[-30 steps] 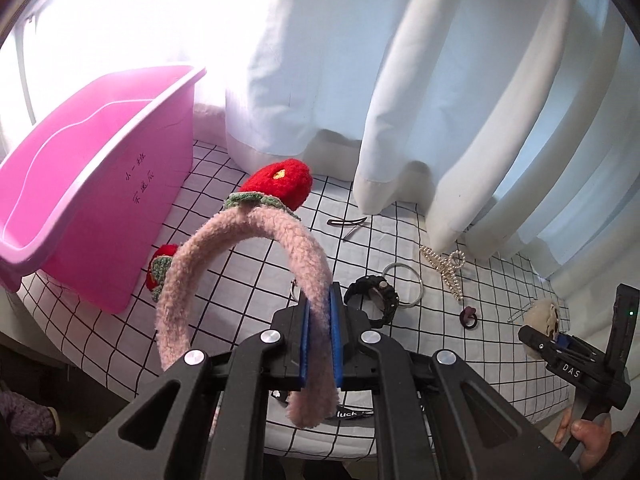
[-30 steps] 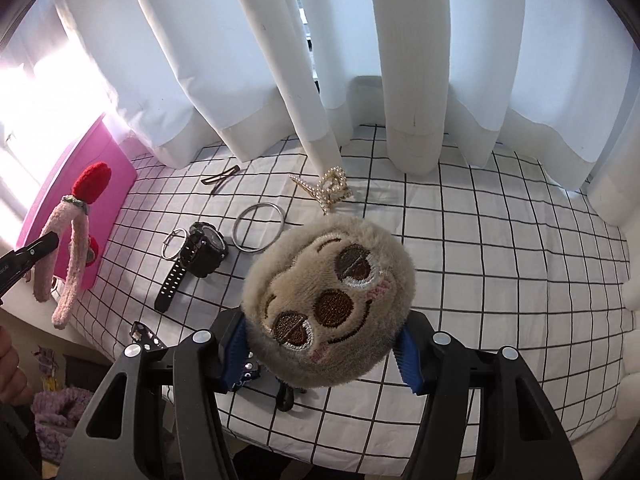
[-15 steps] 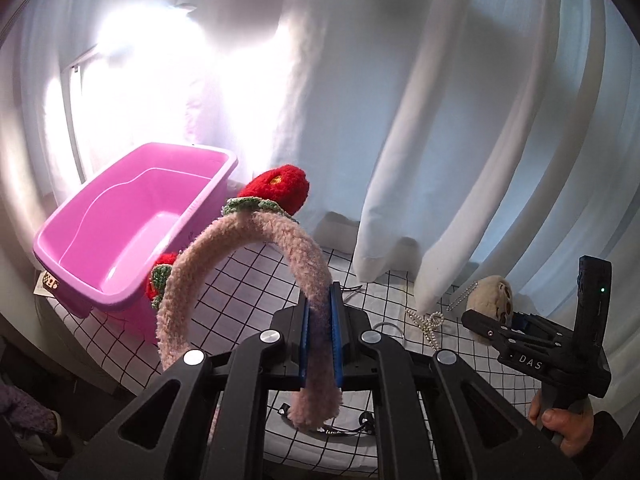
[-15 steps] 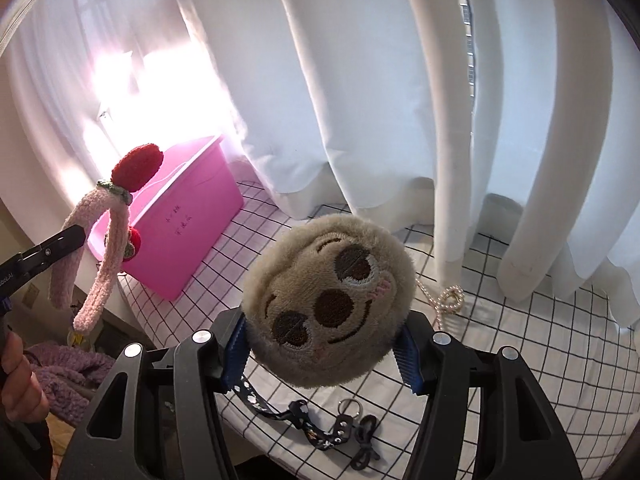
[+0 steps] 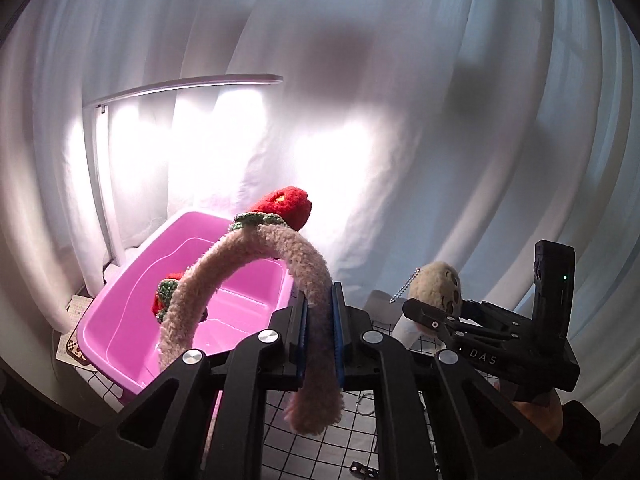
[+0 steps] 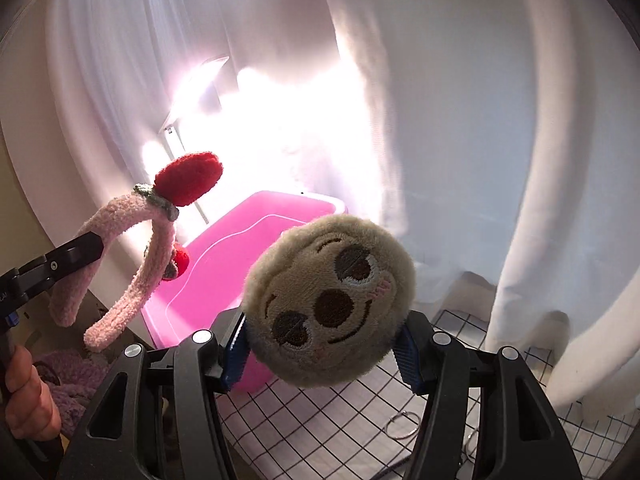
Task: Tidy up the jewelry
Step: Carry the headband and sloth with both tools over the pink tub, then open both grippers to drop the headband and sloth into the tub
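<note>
My left gripper is shut on a fuzzy pink headband with red strawberry tufts, held in the air near the pink plastic bin. In the right wrist view the same headband hangs from the left gripper's fingers to the left of the bin. My right gripper is shut on a round beige plush sloth face, also in the air. From the left wrist view, that plush shows a ball chain and sits in the right gripper to the right.
White curtains hang close behind the bin, with a lit lamp bar over it. The grid-patterned tablecloth lies below, with a metal ring on it. A hand holds the left gripper's handle.
Both grippers have risen and swung left toward the pink bin, carrying the headband and the plush. The jewelry on the cloth has dropped out of view.
</note>
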A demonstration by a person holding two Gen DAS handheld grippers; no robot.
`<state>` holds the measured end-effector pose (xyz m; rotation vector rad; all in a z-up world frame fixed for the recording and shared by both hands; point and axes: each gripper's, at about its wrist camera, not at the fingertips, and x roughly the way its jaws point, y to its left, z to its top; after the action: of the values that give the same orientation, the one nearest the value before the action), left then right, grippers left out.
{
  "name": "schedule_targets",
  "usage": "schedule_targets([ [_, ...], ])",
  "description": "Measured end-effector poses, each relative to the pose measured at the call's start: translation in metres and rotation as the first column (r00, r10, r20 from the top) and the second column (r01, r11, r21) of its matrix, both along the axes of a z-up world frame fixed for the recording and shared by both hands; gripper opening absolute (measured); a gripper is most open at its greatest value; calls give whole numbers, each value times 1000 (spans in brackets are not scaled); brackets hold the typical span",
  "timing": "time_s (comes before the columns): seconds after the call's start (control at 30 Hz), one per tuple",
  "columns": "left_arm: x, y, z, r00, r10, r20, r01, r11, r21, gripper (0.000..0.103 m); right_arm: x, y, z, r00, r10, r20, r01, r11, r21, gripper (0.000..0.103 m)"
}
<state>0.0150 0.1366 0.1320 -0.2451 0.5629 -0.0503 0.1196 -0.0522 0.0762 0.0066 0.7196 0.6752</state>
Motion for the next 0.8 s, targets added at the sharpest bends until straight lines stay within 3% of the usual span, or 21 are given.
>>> schedule_targets([
  [0.17,29,51,-19,998,25,-54,-26,999,-23,11,24,68,-4,999,49,-16,-50,998,-24,58],
  [0.37,52,94,-66,984,54,-171,-65,996,-54,11,50,140,-24,992,109,-66,-115,989,-94,58],
  [0.53,59,110,-94,969,52,-243,-71,995,-69,11,70,172,-48,982,127,-136,-148,977,-152,58],
  [0.8,80,118,-118,956,23,-293,-60,991,-120,11,101,208,-82,962,125,-242,-182,955,-232,58],
])
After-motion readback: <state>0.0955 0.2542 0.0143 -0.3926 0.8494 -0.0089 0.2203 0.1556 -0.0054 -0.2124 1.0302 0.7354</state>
